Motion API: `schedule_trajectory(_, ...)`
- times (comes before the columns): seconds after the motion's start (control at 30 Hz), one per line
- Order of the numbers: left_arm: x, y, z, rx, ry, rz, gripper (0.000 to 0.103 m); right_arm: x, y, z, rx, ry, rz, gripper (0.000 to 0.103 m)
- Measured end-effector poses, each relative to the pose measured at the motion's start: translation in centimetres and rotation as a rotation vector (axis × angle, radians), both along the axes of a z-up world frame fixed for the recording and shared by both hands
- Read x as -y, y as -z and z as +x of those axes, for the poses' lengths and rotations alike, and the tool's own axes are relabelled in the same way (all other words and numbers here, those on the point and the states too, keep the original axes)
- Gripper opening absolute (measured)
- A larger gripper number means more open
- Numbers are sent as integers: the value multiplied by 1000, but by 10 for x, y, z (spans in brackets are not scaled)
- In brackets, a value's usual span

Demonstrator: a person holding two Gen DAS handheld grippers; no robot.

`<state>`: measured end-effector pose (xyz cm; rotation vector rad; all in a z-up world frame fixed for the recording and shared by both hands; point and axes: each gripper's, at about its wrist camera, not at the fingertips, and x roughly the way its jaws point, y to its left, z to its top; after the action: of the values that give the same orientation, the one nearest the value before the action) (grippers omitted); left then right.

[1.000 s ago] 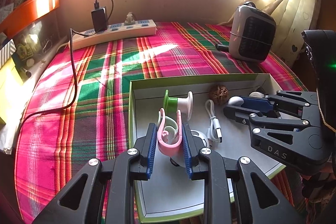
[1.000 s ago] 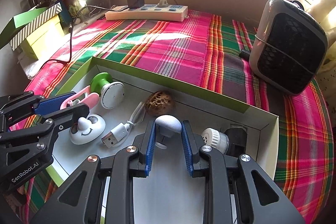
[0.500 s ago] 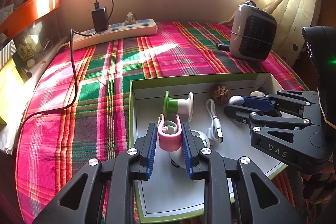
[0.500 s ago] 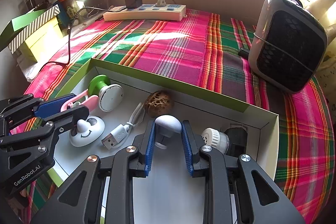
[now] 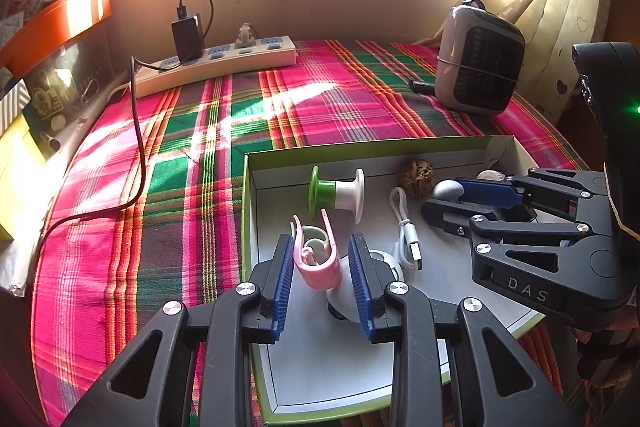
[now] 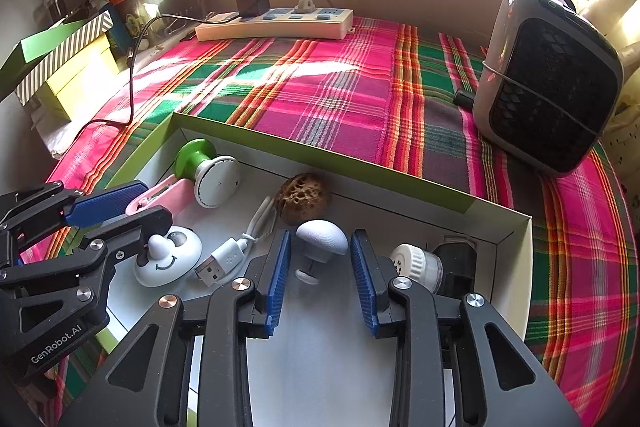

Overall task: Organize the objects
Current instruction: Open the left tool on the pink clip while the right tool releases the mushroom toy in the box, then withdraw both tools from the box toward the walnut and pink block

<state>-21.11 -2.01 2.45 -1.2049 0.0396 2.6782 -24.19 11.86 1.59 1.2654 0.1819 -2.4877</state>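
I have both grippers low over the green-edged box (image 5: 400, 143), which sits on the plaid cloth (image 5: 180, 147), so each piece ends up inside its walls, not on the fabric. My left gripper (image 5: 322, 273) angles down at the near left of the box, its jaws opening. The pink clip (image 5: 318, 259) stands between the blue pads (image 5: 282, 279), leaning on the left one with a gap on the right, so I judge it is being let go. My right gripper (image 6: 320, 273) tilts down the same way on the right side, jaws also opening. The grey mushroom-shaped piece (image 6: 322, 237) stands free between its pads, touching neither. Nearby in the box lie the green-and-white spool (image 6: 204, 167), the walnut (image 6: 306, 199), the white USB cable (image 6: 232, 253) and the smiley-face toy (image 6: 168, 259).
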Motion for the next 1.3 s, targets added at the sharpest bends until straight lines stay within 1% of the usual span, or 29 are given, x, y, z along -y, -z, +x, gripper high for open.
schedule_trajectory(0.17, 0, 0, 2, 1, 9, -1, 32, -2, 0, 1, 4, 12, -11, 43)
schedule_trajectory(0.3, -1, 0, 2, 1, 8, -2, 36, -3, -1, 2, 0, 17, -11, 44)
schedule_trajectory(0.53, -2, -1, 3, 3, 9, 1, 38, -5, -4, 4, -9, 27, -10, 44)
schedule_trajectory(0.67, -2, -2, 5, 4, 9, 2, 38, -5, -6, 5, -13, 27, -8, 50)
schedule_trajectory(0.9, -2, -2, 6, 5, 8, 3, 39, -6, -8, 9, -22, 35, -7, 51)
schedule_trajectory(0.97, -2, -3, 8, 4, 6, 2, 39, -7, -9, 11, -24, 37, -9, 52)
schedule_trajectory(1.07, -2, -6, 14, -3, 5, 5, 40, -7, -11, 15, -29, 38, -14, 57)
schedule_trajectory(1.3, 2, -17, 31, -28, -7, 19, 41, -11, -19, 30, -48, 46, -35, 58)
